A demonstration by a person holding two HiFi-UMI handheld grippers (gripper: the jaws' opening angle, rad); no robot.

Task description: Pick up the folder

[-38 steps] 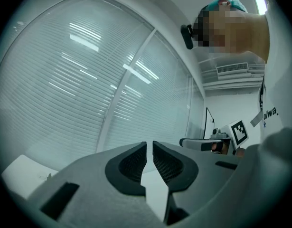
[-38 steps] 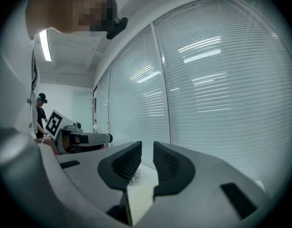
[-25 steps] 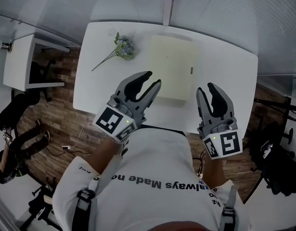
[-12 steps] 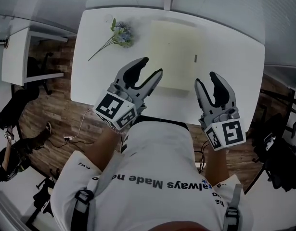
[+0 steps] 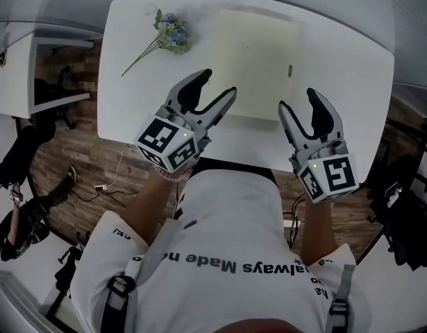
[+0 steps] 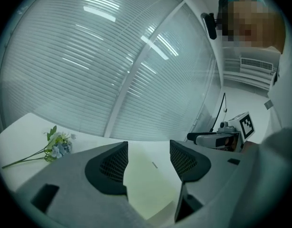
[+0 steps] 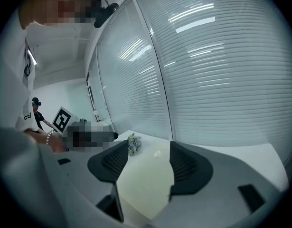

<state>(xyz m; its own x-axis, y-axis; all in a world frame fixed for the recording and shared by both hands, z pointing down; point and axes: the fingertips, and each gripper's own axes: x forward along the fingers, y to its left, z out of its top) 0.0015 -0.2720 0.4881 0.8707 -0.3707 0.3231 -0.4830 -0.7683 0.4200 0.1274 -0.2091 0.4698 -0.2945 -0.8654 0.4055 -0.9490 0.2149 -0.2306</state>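
Note:
A pale yellow-green folder [image 5: 258, 64] lies flat on the white table [image 5: 338, 75], with a small clip mark near its right edge. My left gripper [image 5: 214, 87] hovers over the folder's near left corner. My right gripper [image 5: 298, 101] hovers by its near right corner. Both sets of jaws have just been opening and stand open with nothing between them. The left gripper view shows the folder [image 6: 146, 184] beyond that gripper's [image 6: 148, 158] pads. In the right gripper view the folder [image 7: 141, 184] lies past that gripper [image 7: 148, 163].
A small bunch of artificial flowers [image 5: 168, 35] lies on the table left of the folder. A white side desk [image 5: 19, 82] stands at the left over a wood floor. Black equipment sits on the floor at both sides. Window blinds [image 6: 112, 56] run behind the table.
Both grippers have spread their jaws wider and come down towards the table's near edge. The folder and the flowers have not moved on the table.

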